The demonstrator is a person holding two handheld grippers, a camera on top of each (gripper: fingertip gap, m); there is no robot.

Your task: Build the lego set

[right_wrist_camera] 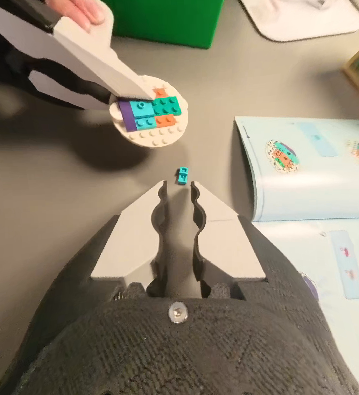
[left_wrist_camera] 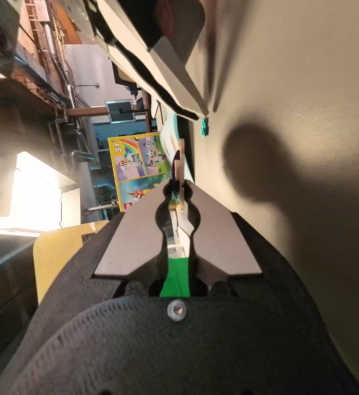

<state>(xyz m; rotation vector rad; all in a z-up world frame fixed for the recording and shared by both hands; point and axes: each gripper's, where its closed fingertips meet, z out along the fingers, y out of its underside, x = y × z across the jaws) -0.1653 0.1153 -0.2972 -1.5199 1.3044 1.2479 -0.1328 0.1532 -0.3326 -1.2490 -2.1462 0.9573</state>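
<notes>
My left gripper point(left_wrist_camera: 177, 186) is shut on the edge of a round white plate point(left_wrist_camera: 181, 171), seen edge-on in its own view, which is rolled sideways. In the right wrist view the left gripper point(right_wrist_camera: 129, 97) holds that plate point(right_wrist_camera: 153, 136) above the grey table; teal, purple and orange bricks point(right_wrist_camera: 153, 112) are fixed on top. A small teal brick point(right_wrist_camera: 183, 175) lies on the table just beyond my right gripper point(right_wrist_camera: 178, 184), which is open and empty, close above the table. The same teal brick point(left_wrist_camera: 204, 128) and the right gripper point(left_wrist_camera: 203, 114) show in the left wrist view.
An open instruction booklet point(right_wrist_camera: 315, 192) lies to the right. A green box point(right_wrist_camera: 165, 19) stands at the back, a white tray point(right_wrist_camera: 302, 19) at the back right. The set's yellow box point(left_wrist_camera: 140, 168) stands behind. A hand point(right_wrist_camera: 82, 10) holds the left gripper.
</notes>
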